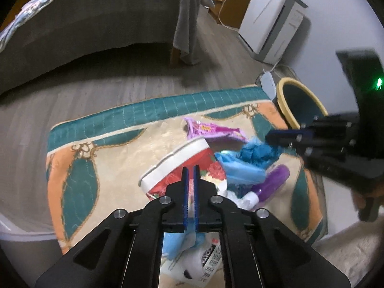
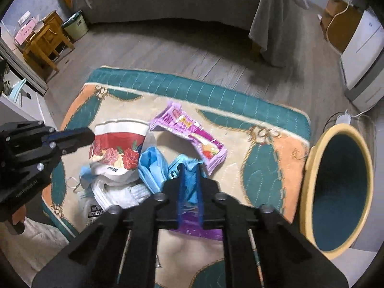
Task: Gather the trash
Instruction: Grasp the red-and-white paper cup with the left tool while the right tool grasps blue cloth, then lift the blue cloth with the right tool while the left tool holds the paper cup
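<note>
Grey plank flooring [image 1: 134, 81] carries a quilted rug [image 1: 100, 129] with a teal border, and a bed draped in grey cloth [image 1: 96, 24] fills the far side in the left wrist view. A white appliance [image 1: 271, 24] stands by the wall, and a yellow-rimmed bin [image 1: 288, 100] with a teal inside sits at the rug's far right corner. Trash lies heaped on the rug: a red floral bag [image 1: 172, 165], a purple wrapper [image 1: 211, 129], crumpled blue plastic [image 1: 242, 165] and a purple bottle [image 1: 268, 182]. The left gripper [image 1: 190, 187] has its blue pads drawn together on the floral bag's edge, with pale blue film showing between the jaws lower down. The right gripper [image 1: 283, 136] reaches in from the right, its tip at the blue plastic.

From the right wrist camera, the same rug [image 2: 264, 168] lies before the bed [image 2: 168, 0], with a wooden stool [image 2: 45, 40] and a green pail [image 2: 75, 26] far left. The bin [image 2: 309, 168] stands just beside the rug at right, its mouth tipped toward the camera. The right gripper [image 2: 189, 175] is clamped on a fold of blue plastic [image 2: 153, 165], over a purple bottle [image 2: 199, 230] and between the floral bag [image 2: 115, 148] and the purple wrapper [image 2: 189, 132]. The left gripper [image 2: 72, 139] enters from the left with its tip at the bag's rim.
</note>
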The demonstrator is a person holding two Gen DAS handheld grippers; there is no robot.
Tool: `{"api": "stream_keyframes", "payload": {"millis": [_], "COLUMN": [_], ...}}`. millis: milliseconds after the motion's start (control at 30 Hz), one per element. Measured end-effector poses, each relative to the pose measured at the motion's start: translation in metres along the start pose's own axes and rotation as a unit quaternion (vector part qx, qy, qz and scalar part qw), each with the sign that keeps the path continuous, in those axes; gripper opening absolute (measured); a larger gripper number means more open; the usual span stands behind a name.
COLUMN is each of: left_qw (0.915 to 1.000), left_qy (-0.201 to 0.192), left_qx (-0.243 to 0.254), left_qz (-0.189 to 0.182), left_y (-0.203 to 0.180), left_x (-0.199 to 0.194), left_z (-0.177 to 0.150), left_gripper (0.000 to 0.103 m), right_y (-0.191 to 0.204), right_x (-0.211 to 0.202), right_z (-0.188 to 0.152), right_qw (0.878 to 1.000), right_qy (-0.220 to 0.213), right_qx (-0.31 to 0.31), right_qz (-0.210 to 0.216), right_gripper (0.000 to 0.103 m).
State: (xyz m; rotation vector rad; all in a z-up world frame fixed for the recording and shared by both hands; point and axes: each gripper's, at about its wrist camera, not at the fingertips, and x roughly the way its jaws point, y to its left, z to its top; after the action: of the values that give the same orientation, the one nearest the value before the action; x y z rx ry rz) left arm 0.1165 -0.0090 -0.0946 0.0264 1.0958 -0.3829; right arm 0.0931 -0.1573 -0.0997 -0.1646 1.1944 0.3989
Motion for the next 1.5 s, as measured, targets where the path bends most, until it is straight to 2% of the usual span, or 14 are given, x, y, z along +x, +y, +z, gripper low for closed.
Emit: {"api": "stream_keyframes", "payload": {"millis": [133, 233, 300, 467, 567, 667, 767, 900, 1100, 1233, 1333, 1400, 1467, 1500], "left_qw": [0.9994, 0.9978, 0.9948, 0.9871, 0.9828, 0.9831, 0.9833, 0.9833, 0.9875, 0.9912, 0.9942, 0.9954, 0.9957, 0.9956], "left_qy": [0.008, 0.012, 0.017, 0.046, 0.059, 0.055, 0.046, 0.036, -0.002, -0.024, -0.036, -0.046, -0.053, -0.056], "left_qx": [0.033, 0.064, 0.096, 0.145, 0.164, 0.164, 0.167, 0.170, 0.146, 0.117, 0.094, 0.080, 0.073, 0.073], "left_qz": [0.010, 0.015, 0.030, 0.050, 0.061, 0.059, 0.055, 0.056, 0.059, 0.057, 0.038, 0.025, 0.019, 0.018], "left_y": [-0.010, -0.020, -0.027, -0.035, -0.036, -0.037, -0.038, -0.040, -0.036, -0.028, -0.022, -0.018, -0.016, -0.016], "left_x": [0.002, 0.004, 0.008, 0.024, 0.033, 0.031, 0.027, 0.017, -0.003, -0.018, -0.028, -0.036, -0.041, -0.044], "left_z": [-0.007, -0.012, -0.015, -0.024, -0.027, -0.025, -0.022, -0.022, -0.012, -0.006, -0.002, -0.001, 0.000, 0.000], "left_gripper": [0.032, 0.046, 0.047, 0.047, 0.028, 0.022, 0.018, 0.014, 0.013, 0.013, 0.013, 0.013, 0.013, 0.013], "right_y": [-0.010, -0.011, -0.014, -0.024, -0.030, -0.032, -0.030, -0.033, -0.034, -0.020, -0.012, -0.007, -0.002, 0.000], "right_x": [-0.001, -0.001, 0.001, 0.011, 0.019, 0.028, 0.035, 0.041, 0.029, 0.034, 0.043, 0.047, 0.044, 0.039], "right_z": [0.003, 0.002, 0.002, -0.004, -0.009, -0.013, -0.019, -0.026, -0.028, -0.031, -0.035, -0.037, -0.036, -0.035], "right_qw": [1.000, 1.000, 0.999, 0.999, 0.998, 0.997, 0.997, 0.995, 0.995, 0.996, 0.995, 0.993, 0.993, 0.993], "right_qy": [-0.004, -0.004, -0.002, 0.017, 0.034, 0.052, 0.065, 0.088, 0.073, 0.087, 0.100, 0.113, 0.115, 0.109], "right_qx": [0.019, 0.029, 0.039, 0.049, 0.058, 0.054, 0.043, 0.045, 0.060, 0.014, -0.008, -0.021, -0.028, -0.034], "right_qz": [0.001, 0.007, 0.010, 0.010, 0.018, 0.014, 0.005, 0.008, 0.034, 0.013, 0.000, 0.001, 0.012, 0.006], "right_gripper": [0.002, 0.002, 0.002, 0.003, 0.005, 0.009, 0.024, 0.025, 0.025, 0.026, 0.035, 0.031, 0.013, 0.013]}}
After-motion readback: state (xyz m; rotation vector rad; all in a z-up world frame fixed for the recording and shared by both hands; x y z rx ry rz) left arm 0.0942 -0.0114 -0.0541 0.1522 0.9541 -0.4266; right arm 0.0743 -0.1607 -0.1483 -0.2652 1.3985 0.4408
